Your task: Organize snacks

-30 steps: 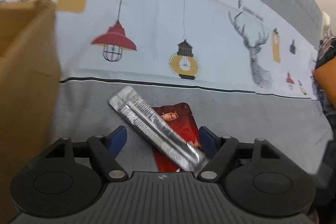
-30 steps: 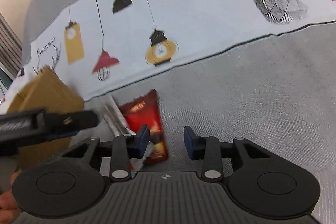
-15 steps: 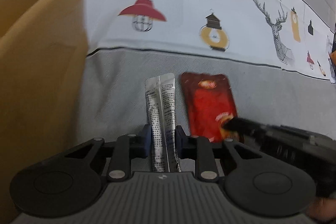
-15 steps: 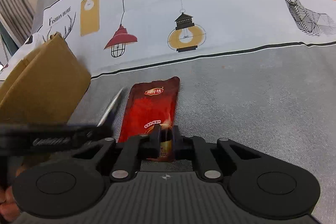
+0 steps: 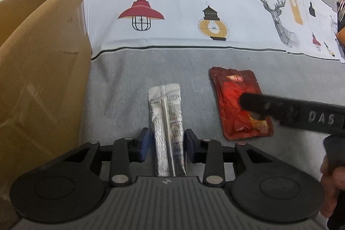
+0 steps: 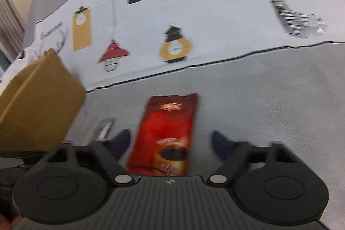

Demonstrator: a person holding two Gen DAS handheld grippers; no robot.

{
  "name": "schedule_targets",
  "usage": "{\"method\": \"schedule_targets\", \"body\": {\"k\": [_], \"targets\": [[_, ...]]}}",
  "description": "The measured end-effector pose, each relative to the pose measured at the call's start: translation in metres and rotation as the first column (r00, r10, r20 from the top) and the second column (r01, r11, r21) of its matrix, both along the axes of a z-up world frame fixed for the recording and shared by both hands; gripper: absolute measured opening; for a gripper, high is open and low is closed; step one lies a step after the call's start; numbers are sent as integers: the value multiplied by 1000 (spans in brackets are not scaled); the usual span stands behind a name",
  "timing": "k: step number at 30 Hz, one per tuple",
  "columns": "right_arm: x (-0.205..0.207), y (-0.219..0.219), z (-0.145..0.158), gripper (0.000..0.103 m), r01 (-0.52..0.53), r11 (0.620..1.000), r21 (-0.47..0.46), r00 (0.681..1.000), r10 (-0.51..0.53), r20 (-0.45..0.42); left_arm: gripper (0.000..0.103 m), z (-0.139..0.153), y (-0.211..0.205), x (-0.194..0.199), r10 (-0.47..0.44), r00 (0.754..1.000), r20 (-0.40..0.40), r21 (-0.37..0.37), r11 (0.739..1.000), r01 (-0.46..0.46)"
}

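A silver snack packet (image 5: 167,122) lies flat on the grey cloth between the blue pads of my left gripper (image 5: 165,143); the pads stand just beside its edges, a little apart, so the gripper is open. A red snack pouch (image 5: 239,102) lies to its right. In the right wrist view the red pouch (image 6: 167,135) lies between the wide-spread fingers of my right gripper (image 6: 171,143), which is open. The right gripper's black finger (image 5: 291,113) crosses over the pouch in the left wrist view. The silver packet's end (image 6: 103,128) shows at the left.
An open brown cardboard box (image 5: 36,79) stands at the left, close to the silver packet; it also shows in the right wrist view (image 6: 36,100). The printed white and grey cloth (image 5: 194,14) covers the surface. A hand (image 5: 332,186) is at the right edge.
Both grippers were shut on their packets half a second ago and have opened. The two packets, overlapping a second ago, now lie side by side and apart.
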State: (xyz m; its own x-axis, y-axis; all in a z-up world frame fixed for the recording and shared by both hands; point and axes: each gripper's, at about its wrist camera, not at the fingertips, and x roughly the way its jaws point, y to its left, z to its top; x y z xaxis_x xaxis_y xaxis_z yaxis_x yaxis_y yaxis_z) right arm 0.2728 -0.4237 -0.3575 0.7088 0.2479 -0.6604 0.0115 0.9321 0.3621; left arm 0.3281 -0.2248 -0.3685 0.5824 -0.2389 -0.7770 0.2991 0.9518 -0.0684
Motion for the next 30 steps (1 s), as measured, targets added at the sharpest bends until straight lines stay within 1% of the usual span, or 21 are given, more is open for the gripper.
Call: {"method": "schedule_targets", "body": {"k": [1,2,3,4,5,6,7,8,9,10,12,13,15,17,18,19,21,22,23,26,30], "targets": [[4,5,-3,87,-21,1000,1,1000,21,-9,43,-1,0,2,1,1000,6,1,1000,-1],[8,12,-7,88,-40,999,-17,999,39,-20,43,-1,-1,3,3,1000,12,1,1000,-3],[10,20,-9,89,-57,996,-73,998,57,-4,43,-3,-3,2,-6,1000,25,18,1000,5],[11,25,-10,90,-56,993,-103,998,57,5,43,-4,-5,0,-17,999,48,37,999,15],[13,28,-10,89,-57,990,-126,998,57,-4,44,-5,-6,-1,-21,998,64,47,999,18],[15,33,-9,79,-59,984,-170,998,58,-9,44,-5,-6,-2,-20,997,73,46,999,17],[16,38,-8,59,-55,970,-239,998,53,-16,43,-5,-4,-2,-13,997,72,32,999,10],[16,40,-7,56,-68,960,-273,998,68,-8,40,-6,-2,-2,-6,998,69,20,1000,4],[17,37,-5,48,-64,966,-251,998,64,-8,38,-5,0,-1,4,998,64,13,1000,-5],[16,31,-4,29,-42,976,-213,999,43,0,36,-4,2,1,17,998,53,2,1000,-17],[14,17,-2,15,-19,990,-137,1000,20,8,34,0,5,2,40,999,27,-22,999,-39],[12,13,0,8,-4,993,-118,1000,5,13,33,1,5,2,43,999,17,-29,999,-42],[6,10,3,6,-2,991,-134,1000,5,22,30,5,7,0,51,999,-10,-62,997,-51],[-2,7,6,5,4,991,-137,999,2,43,25,9,7,-5,49,999,-23,-81,995,-50],[-8,5,9,4,11,991,-132,998,-4,55,21,12,6,-8,41,999,-20,-80,996,-43],[-13,3,13,4,13,991,-134,998,-4,70,14,15,5,-11,34,999,-17,-78,996,-35],[-22,3,22,4,18,988,-155,994,-2,107,12,22,4,-18,20,1000,-12,-76,997,-21],[-28,3,27,3,14,986,-167,992,7,122,7,25,3,-22,11,1000,-8,-79,997,-12],[-33,3,32,3,10,984,-177,990,14,137,4,28,1,-26,-2,1000,-1,-79,997,2],[-46,2,42,3,18,981,-191,986,14,165,0,32,-1,-35,-26,1000,5,-72,997,26],[-63,-2,48,3,42,983,-180,984,-9,180,0,31,1,-45,-24,1000,-10,-71,997,23]]}}
